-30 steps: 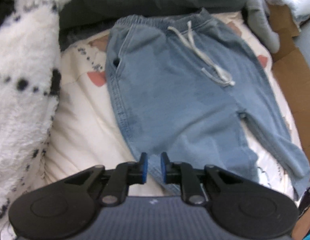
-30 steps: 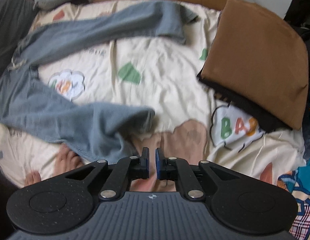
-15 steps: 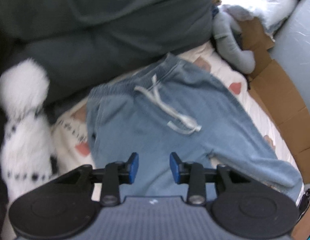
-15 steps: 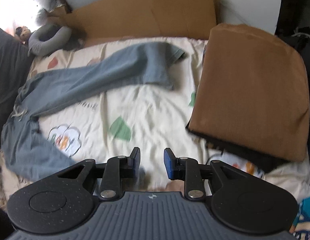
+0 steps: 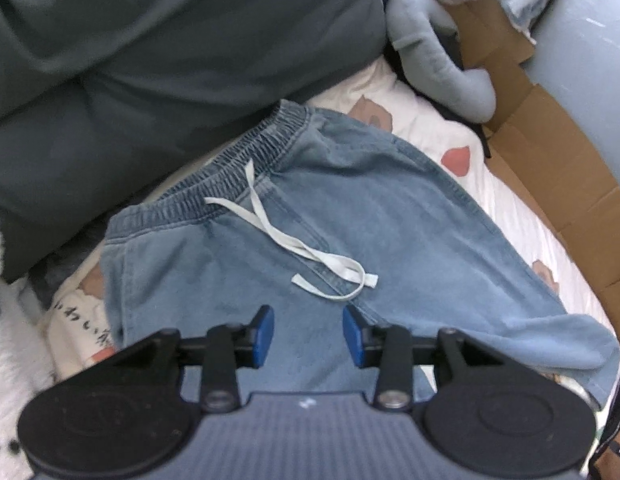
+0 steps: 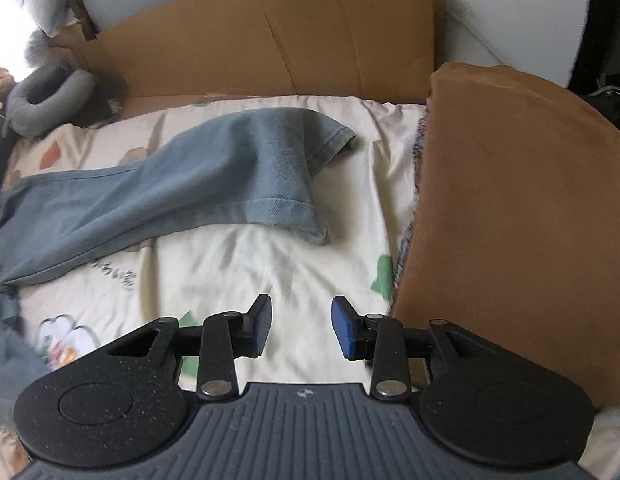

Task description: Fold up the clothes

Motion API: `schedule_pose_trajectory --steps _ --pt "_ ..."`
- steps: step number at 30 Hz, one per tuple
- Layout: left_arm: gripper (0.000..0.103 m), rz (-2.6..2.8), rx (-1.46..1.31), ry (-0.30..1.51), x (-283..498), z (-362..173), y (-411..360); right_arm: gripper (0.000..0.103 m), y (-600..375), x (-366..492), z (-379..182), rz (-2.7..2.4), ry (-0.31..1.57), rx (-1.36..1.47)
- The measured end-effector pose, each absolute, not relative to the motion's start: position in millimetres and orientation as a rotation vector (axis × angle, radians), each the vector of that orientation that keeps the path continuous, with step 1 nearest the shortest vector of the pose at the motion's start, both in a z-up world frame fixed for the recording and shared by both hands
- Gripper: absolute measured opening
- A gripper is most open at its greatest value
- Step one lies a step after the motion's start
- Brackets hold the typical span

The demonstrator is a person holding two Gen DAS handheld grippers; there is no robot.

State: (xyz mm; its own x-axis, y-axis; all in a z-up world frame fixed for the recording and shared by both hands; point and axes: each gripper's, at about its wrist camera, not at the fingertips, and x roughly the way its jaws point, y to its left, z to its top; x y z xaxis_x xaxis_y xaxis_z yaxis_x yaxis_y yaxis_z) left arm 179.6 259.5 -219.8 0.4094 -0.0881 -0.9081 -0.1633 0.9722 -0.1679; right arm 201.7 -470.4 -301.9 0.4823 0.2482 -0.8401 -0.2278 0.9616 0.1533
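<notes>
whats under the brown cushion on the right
The brown cushion lies on the printed sheet, with a strip of patterned fabric showing along its left edge. How far that fabric runs beneath, and anything else there, is covered.

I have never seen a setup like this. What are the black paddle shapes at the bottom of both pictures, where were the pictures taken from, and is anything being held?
They are tools, not a robot: a person holds a hand-held gripper in each hand, each with its own camera looking along the fingers. The left hand-held gripper hangs over the waist of the jeans with their white drawstring. The right hand-held gripper, its jaws opening, looks at a jeans leg on the printed bedsheet, beside a brown cushion. Neither holds anything.
</notes>
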Motion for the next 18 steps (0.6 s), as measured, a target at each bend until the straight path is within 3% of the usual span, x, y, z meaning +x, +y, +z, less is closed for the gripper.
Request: schedule_pose_trajectory --steps 9,18 --pt "0.042 0.032 -0.274 1.165 207.3 -276.9 238.5 0.049 -436.0 248.2 -359.8 0.269 1.038 -0.077" --pt "0.048 -0.072 -0.222 1.166 221.0 -323.2 203.1 0.049 -424.0 275.7 -381.5 0.257 0.994 -0.159"
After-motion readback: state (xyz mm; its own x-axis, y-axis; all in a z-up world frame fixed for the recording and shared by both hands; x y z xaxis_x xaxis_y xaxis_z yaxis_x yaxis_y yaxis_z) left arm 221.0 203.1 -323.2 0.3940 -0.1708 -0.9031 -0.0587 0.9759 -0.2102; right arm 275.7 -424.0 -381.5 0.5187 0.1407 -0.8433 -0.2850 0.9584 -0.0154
